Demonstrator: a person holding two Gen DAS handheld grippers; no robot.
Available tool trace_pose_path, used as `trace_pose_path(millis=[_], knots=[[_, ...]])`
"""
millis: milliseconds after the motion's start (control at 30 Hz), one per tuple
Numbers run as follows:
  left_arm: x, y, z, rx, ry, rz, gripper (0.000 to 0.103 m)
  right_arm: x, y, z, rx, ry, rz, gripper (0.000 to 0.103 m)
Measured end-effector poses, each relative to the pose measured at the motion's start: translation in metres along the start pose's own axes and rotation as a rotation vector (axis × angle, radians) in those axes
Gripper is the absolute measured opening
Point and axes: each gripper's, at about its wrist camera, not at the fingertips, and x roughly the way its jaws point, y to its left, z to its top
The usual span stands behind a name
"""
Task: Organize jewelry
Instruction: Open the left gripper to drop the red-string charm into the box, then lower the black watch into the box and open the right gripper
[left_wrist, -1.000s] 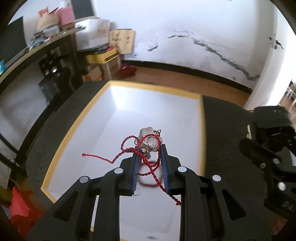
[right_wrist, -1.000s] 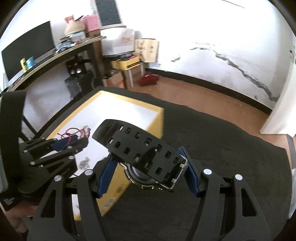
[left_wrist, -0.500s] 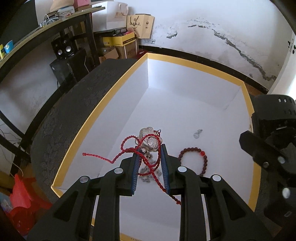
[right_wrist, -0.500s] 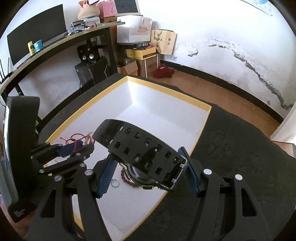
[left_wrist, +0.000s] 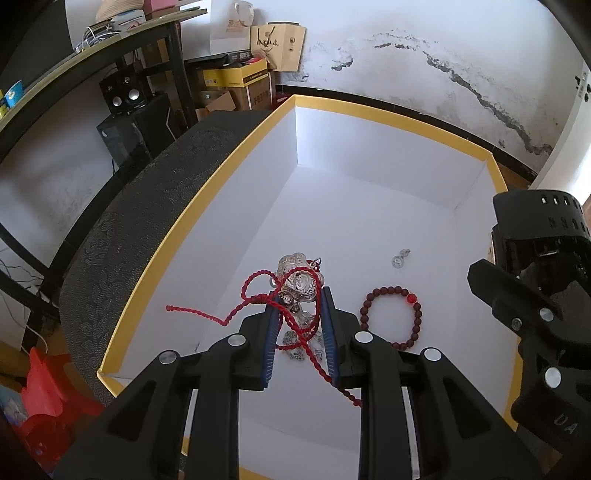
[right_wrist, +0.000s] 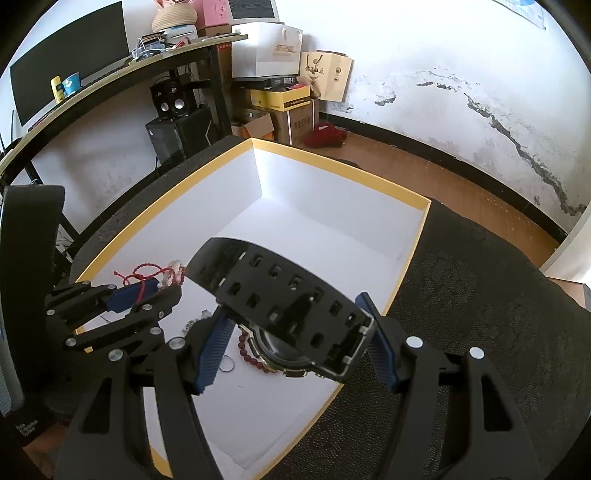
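Note:
My left gripper (left_wrist: 299, 295) is shut on a red cord necklace with a silver pendant (left_wrist: 297, 282) and holds it over the near left part of a white box with a yellow rim (left_wrist: 207, 199). A dark red bead bracelet (left_wrist: 393, 317) and a small silver ring piece (left_wrist: 399, 258) lie on the box floor. My right gripper (right_wrist: 295, 328) is shut on a black watch (right_wrist: 280, 295) above the box's near right side (right_wrist: 410, 258). The left gripper also shows in the right wrist view (right_wrist: 144, 291).
The box sits on a dark patterned cloth (right_wrist: 480, 314). A black desk with speakers (left_wrist: 123, 96), cardboard boxes (left_wrist: 236, 85) and paper bags stands behind at the left. A red bag (left_wrist: 48, 398) lies on the floor at the lower left.
Both grippers have moved forward and risen over the box, so its whole inside shows. The bracelet and ring piece have come into view. Both grips are unchanged.

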Motion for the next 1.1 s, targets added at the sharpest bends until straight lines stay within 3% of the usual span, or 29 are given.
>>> trace_pose_path(millis=[300, 367, 400, 433, 500, 1100], knots=[[-0.001, -0.001, -0.002, 0.016, -0.007, 0.017, 0.023, -0.001, -0.001, -0.003, 0.004, -0.004, 0.003, 0.065], [-0.004, -0.002, -0.003, 0.018, -0.014, 0.024, 0.026, -0.001, -0.002, -0.003, 0.007, -0.006, 0.002, 0.065], [-0.004, -0.002, -0.002, 0.016, -0.015, 0.019, 0.040, -0.001, -0.003, -0.002, 0.008, -0.007, 0.002, 0.065], [-0.006, -0.002, -0.002, 0.007, -0.021, 0.014, 0.062, -0.001, -0.004, -0.002, 0.010, -0.007, 0.001, 0.065], [-0.010, -0.003, -0.002, 0.013, -0.035, 0.018, 0.070, -0.001, -0.005, -0.001, 0.014, -0.009, 0.002, 0.065], [-0.017, -0.007, -0.006, 0.051, -0.031, 0.012, 0.071, 0.002, -0.003, 0.005, 0.012, -0.009, 0.001, 0.065]])
